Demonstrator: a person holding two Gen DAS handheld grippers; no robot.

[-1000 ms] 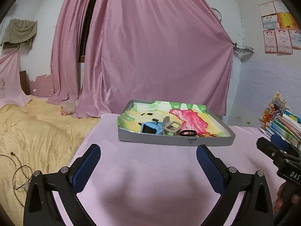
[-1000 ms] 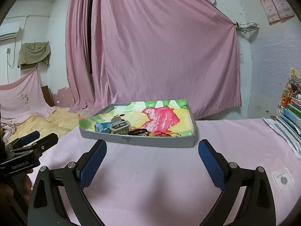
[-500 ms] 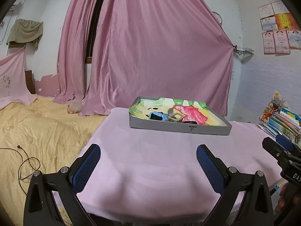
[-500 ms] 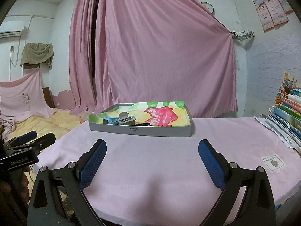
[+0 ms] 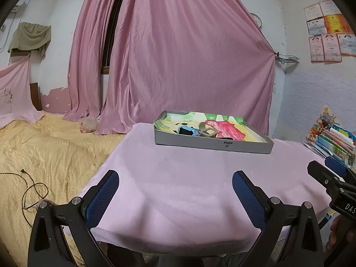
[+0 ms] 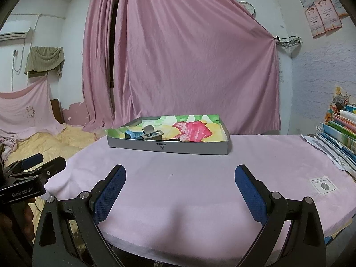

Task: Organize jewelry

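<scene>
A desk covered with a pink cloth carries a shallow grey tray near its far edge. The tray is lined with a sheet painted in green, yellow and red. The jewelry lies toward the tray's left end: a light blue watch, a grey clip-like piece touching it on the right, and a dark band just beside that. From this low angle the smaller pieces cannot be made out.

The left tool hovers over the near edge of the desk, its two blue-padded fingers spread wide with nothing between them. The right tool is also over the near edge, likewise spread wide and empty. Both are well apart from the tray. Each tool shows at the side of the other's view, with part of a hand gripping the right one's handle.

A stack of colourful books sits at the desk's right edge, and a small white label is on the cloth near the right corner. To the left of the desk is a bed with a yellow blanket. Pink curtains hang behind the desk.
</scene>
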